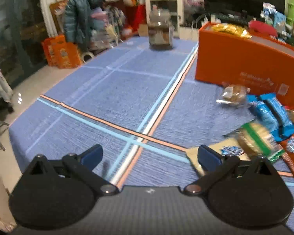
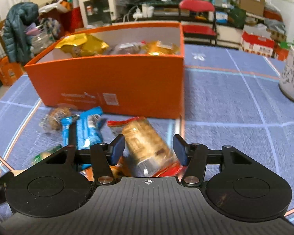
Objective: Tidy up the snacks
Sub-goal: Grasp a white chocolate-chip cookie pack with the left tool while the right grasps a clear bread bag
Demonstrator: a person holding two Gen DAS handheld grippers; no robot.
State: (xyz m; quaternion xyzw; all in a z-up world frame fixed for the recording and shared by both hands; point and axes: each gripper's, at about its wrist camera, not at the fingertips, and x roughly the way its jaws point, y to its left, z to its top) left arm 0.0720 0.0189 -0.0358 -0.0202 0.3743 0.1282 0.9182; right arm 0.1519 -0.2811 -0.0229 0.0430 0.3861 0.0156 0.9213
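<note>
An orange box (image 2: 107, 78) stands on the blue tablecloth and holds a gold bag (image 2: 82, 44) and other wrapped snacks. It also shows in the left wrist view (image 1: 245, 62). Loose snacks lie in front of it: blue bars (image 2: 86, 129), a round cookie pack (image 2: 56, 117), a green pack (image 1: 258, 139). My right gripper (image 2: 149, 149) is open, its fingers either side of a red-ended biscuit pack (image 2: 145, 141) lying on the cloth. My left gripper (image 1: 149, 154) is open and empty over bare cloth, left of the snack pile.
A glass jar (image 1: 160, 32) stands at the far end of the table. A white patterned container (image 2: 293, 78) stands at the right. A red chair (image 2: 198, 17) and cluttered shelves are beyond the table. The table's left edge (image 1: 25, 115) drops to the floor.
</note>
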